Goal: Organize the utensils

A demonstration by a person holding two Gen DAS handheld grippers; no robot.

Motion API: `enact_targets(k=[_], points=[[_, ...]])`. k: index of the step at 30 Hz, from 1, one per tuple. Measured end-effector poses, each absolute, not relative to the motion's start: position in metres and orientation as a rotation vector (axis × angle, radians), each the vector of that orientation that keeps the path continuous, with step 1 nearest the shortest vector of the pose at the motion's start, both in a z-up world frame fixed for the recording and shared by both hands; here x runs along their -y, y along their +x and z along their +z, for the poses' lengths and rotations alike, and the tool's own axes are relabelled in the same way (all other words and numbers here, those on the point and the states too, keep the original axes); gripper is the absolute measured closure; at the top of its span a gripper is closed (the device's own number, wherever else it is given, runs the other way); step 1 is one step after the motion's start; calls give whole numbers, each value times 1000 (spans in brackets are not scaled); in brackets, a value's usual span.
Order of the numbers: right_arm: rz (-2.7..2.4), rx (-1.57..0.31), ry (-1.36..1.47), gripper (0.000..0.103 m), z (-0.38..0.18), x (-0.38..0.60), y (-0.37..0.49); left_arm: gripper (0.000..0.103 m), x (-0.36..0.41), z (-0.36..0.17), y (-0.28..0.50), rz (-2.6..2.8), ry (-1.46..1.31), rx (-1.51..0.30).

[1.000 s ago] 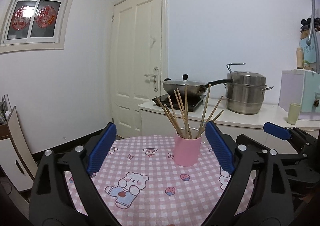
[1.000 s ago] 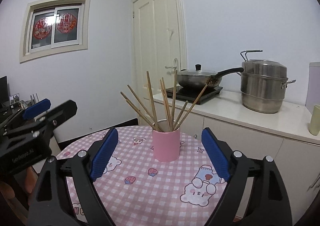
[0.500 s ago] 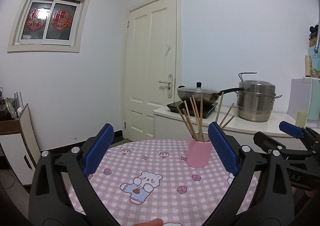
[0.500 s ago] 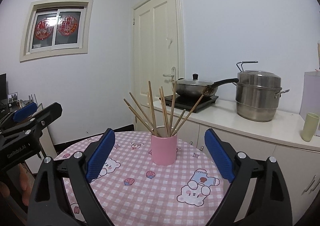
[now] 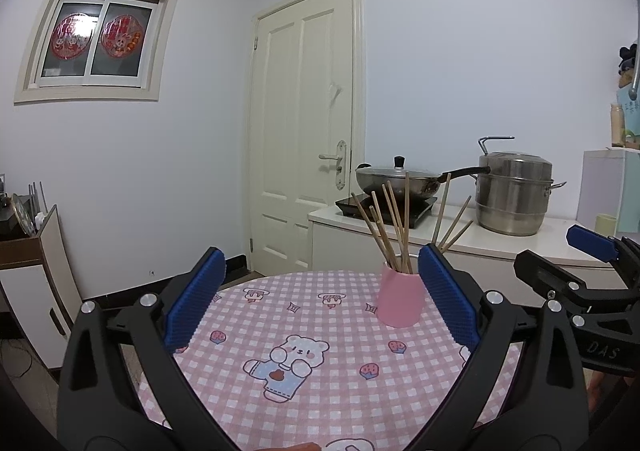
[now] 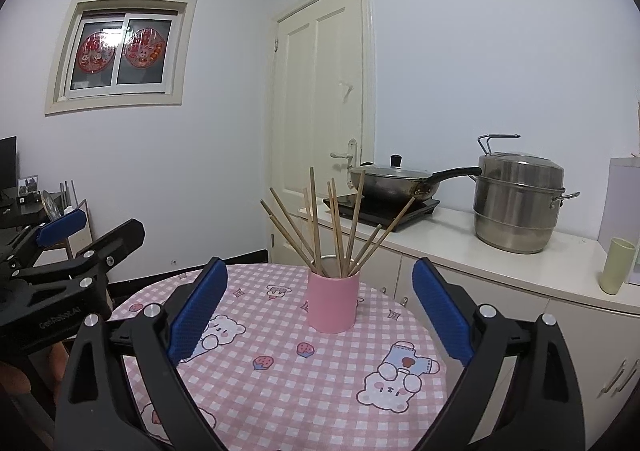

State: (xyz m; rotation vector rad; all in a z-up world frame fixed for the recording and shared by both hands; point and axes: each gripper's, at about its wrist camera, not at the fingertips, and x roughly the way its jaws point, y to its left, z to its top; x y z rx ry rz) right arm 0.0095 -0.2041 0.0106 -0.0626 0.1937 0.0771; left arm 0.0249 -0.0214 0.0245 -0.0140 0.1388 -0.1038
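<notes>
The round desk [image 6: 304, 379] under a pink checked cloth carries a pink cup [image 6: 332, 301] near its far edge, upright, holding wooden chopsticks [image 6: 336, 227] that fan outward. The left gripper [image 5: 320, 305] and right gripper [image 6: 316, 309] hang above the near cloth, jaws spread wide, gripping nothing, well apart from the cup.

Left tool [image 5: 320, 267], right tool [image 6: 318, 271]: black frames, blue ribbed pads, silver screws.
</notes>
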Motion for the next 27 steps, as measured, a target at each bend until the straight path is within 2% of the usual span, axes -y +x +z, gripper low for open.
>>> enact_targets(k=[27], points=[[83,-198,-55,12,10,202,10,7,26,21,27,-106,1,-145]])
